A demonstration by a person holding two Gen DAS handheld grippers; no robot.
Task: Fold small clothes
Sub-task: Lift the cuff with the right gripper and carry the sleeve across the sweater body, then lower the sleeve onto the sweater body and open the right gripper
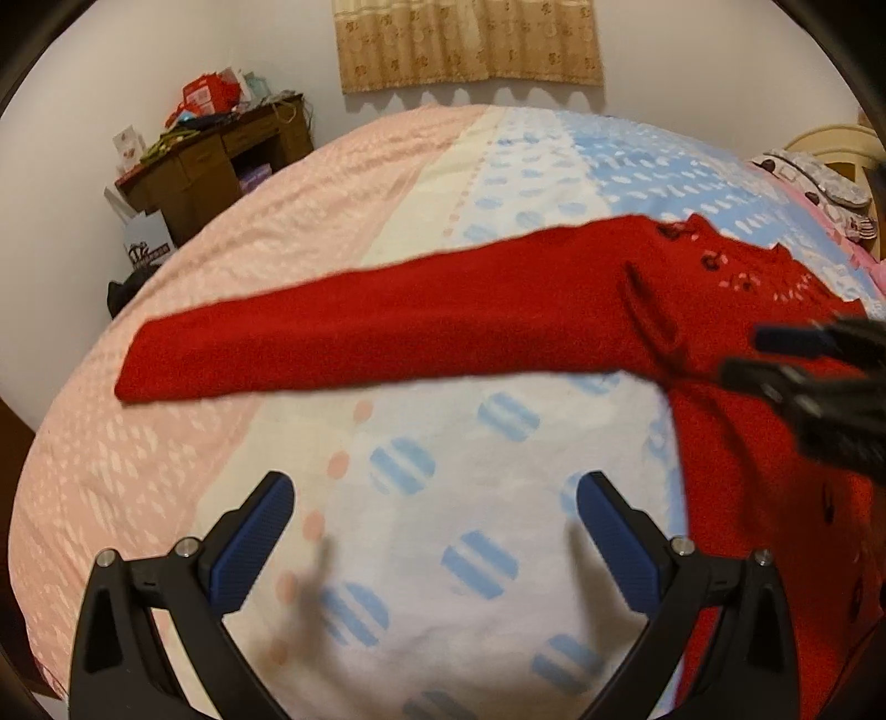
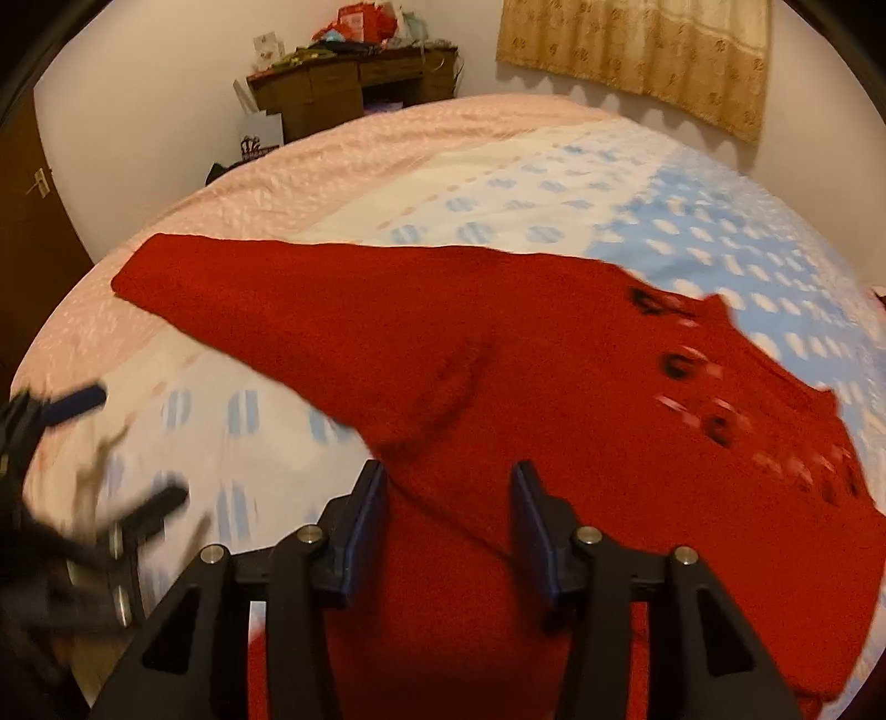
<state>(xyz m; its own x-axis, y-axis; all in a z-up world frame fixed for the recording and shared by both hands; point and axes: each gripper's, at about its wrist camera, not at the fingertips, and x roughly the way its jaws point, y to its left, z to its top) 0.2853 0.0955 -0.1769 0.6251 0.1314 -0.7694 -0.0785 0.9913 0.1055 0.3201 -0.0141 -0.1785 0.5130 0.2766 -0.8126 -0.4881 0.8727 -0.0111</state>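
A small red knit sweater (image 1: pixel 720 343) lies flat on the bed, one sleeve (image 1: pixel 343 338) stretched out to the left. It fills the right wrist view (image 2: pixel 554 387), with a dark flower pattern (image 2: pixel 714 421) near the neck. My left gripper (image 1: pixel 434 498) is open and empty over the bedspread, below the sleeve. My right gripper (image 2: pixel 448 493) is open and empty above the sweater's body near the armpit. The right gripper also shows blurred in the left wrist view (image 1: pixel 814 360); the left gripper shows blurred in the right wrist view (image 2: pixel 111 443).
The bed has a pink, cream and blue spotted bedspread (image 1: pixel 443 183). A cluttered wooden desk (image 1: pixel 216 155) stands by the far wall, with a white bag (image 2: pixel 260 133) beside it. A tan curtain (image 1: pixel 470 44) hangs behind the bed. Pillows (image 1: pixel 819 183) lie at far right.
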